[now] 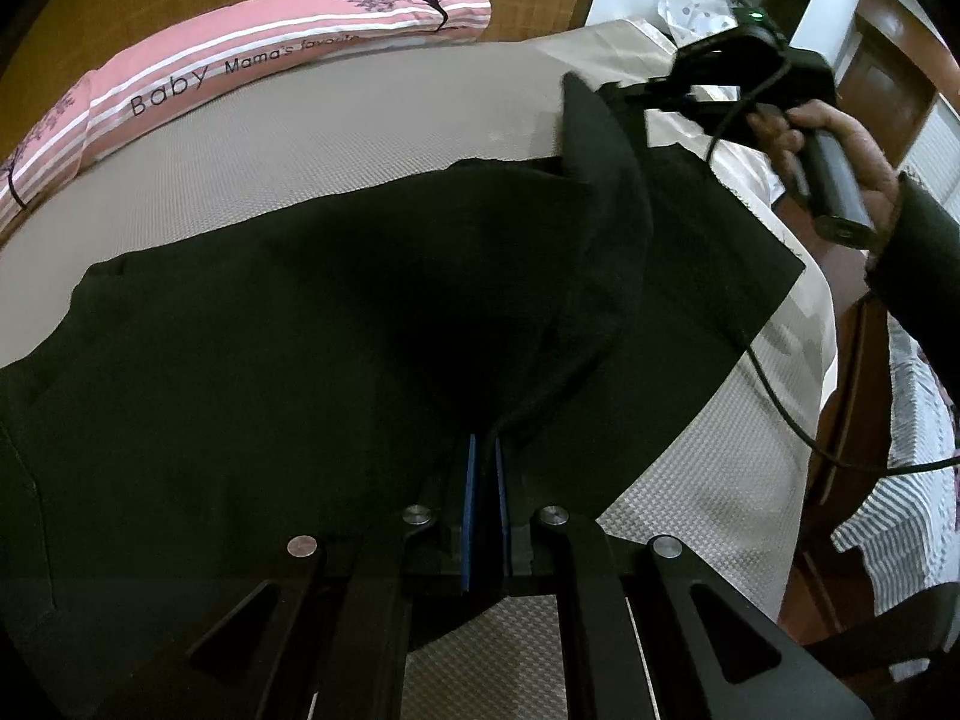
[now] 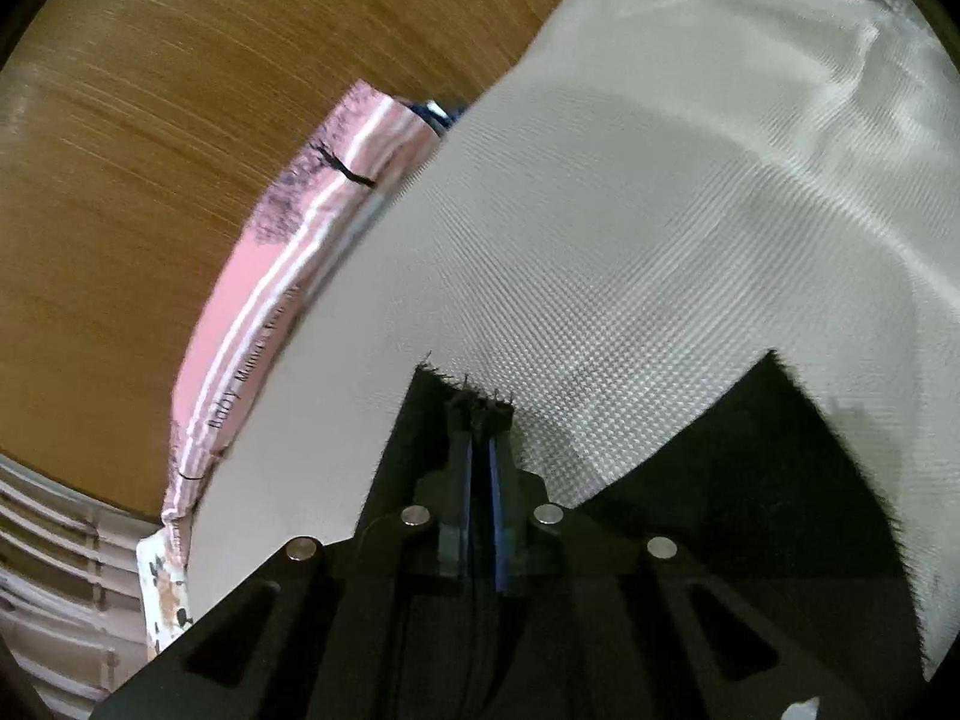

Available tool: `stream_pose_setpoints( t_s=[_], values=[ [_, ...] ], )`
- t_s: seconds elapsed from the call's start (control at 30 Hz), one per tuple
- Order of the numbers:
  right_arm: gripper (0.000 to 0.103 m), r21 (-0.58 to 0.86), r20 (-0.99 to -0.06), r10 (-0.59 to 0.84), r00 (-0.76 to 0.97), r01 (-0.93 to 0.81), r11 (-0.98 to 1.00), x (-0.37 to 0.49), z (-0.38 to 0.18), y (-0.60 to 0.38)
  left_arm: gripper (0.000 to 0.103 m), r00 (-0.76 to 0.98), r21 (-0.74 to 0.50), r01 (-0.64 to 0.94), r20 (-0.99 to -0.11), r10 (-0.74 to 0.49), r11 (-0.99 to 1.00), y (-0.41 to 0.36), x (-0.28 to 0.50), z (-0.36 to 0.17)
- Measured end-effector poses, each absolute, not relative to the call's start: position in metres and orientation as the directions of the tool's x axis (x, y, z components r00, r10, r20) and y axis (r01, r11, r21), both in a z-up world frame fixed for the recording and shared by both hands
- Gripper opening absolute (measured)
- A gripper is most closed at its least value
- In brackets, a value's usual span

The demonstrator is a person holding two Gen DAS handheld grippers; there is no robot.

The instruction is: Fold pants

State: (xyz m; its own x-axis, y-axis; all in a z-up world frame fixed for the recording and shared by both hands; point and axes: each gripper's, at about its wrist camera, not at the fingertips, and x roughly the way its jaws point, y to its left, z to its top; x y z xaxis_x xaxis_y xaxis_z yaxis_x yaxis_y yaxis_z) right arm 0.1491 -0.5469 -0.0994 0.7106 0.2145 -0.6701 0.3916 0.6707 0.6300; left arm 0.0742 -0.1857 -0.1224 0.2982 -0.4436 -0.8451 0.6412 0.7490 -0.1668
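Both hand-held grippers pinch the black pants over the bed.

The left hand-held gripper point(image 1: 485, 450) has its blue-padded fingers pressed together on a fold of the pants point(image 1: 300, 330), which spread ahead of it and to both sides across the grey bed point(image 1: 360, 120). Far ahead and to its right, the right hand-held gripper point(image 1: 630, 90) lifts another edge. In its own view, the right hand-held gripper point(image 2: 480, 405) clamps a frayed edge of the pants point(image 2: 750, 480); a pink pillow point(image 2: 240, 330) lies ahead to its left.

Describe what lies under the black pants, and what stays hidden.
Under the black pants lies the textured grey mattress cover, visible all round. The covered part cannot be seen.
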Motion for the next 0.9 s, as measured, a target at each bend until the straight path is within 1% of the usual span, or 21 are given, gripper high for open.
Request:
stream_pose_setpoints(
  t_s=[0.2,0.27,0.33,0.4,0.57,0.67,0.77,0.8,0.83,0.9],
  values=[
    [0.005,0.623,-0.671,0.176,0.720,0.419,0.661,0.120,-0.085,-0.565,0.006,0.304,-0.168,0.652,-0.835,-0.458,0.740,-0.185,0.069,-0.117],
    [0.005,0.609,-0.678,0.143,0.721,0.442,0.658,0.106,-0.085,-0.571,0.006,0.306,-0.170,0.655,-0.831,-0.465,0.736,-0.184,0.069,-0.115],
    [0.006,0.632,-0.663,0.163,0.731,0.430,0.644,0.092,-0.093,-0.577,0.006,0.303,-0.170,0.655,-0.833,-0.462,0.736,-0.183,0.069,-0.115],
    [0.010,0.601,-0.702,0.125,0.702,0.489,0.633,0.081,-0.107,-0.582,0.006,0.300,-0.169,0.654,-0.837,-0.457,0.738,-0.183,0.069,-0.117],
    [0.012,0.641,-0.696,0.137,0.705,0.523,0.562,0.057,-0.129,-0.585,0.006,0.307,-0.155,0.658,-0.838,-0.450,0.737,-0.185,0.065,-0.116],
    [0.012,0.694,-0.655,0.190,0.731,0.482,0.534,0.050,-0.132,-0.579,0.006,0.307,-0.160,0.655,-0.837,-0.453,0.739,-0.185,0.066,-0.114],
    [0.012,0.713,-0.635,0.218,0.741,0.454,0.534,0.052,-0.130,-0.572,0.006,0.306,-0.173,0.649,-0.833,-0.462,0.741,-0.182,0.068,-0.111],
    [0.012,0.705,-0.642,0.215,0.736,0.458,0.541,0.055,-0.130,-0.571,0.006,0.308,-0.175,0.648,-0.830,-0.465,0.741,-0.181,0.069,-0.110],
    [0.016,0.692,-0.659,0.210,0.722,0.472,0.547,0.059,-0.132,-0.570,0.006,0.312,-0.178,0.647,-0.826,-0.470,0.741,-0.180,0.070,-0.107],
    [0.020,0.683,-0.674,0.216,0.706,0.485,0.546,0.067,-0.137,-0.570,0.006,0.314,-0.185,0.644,-0.821,-0.477,0.742,-0.177,0.071,-0.105]
  ],
)
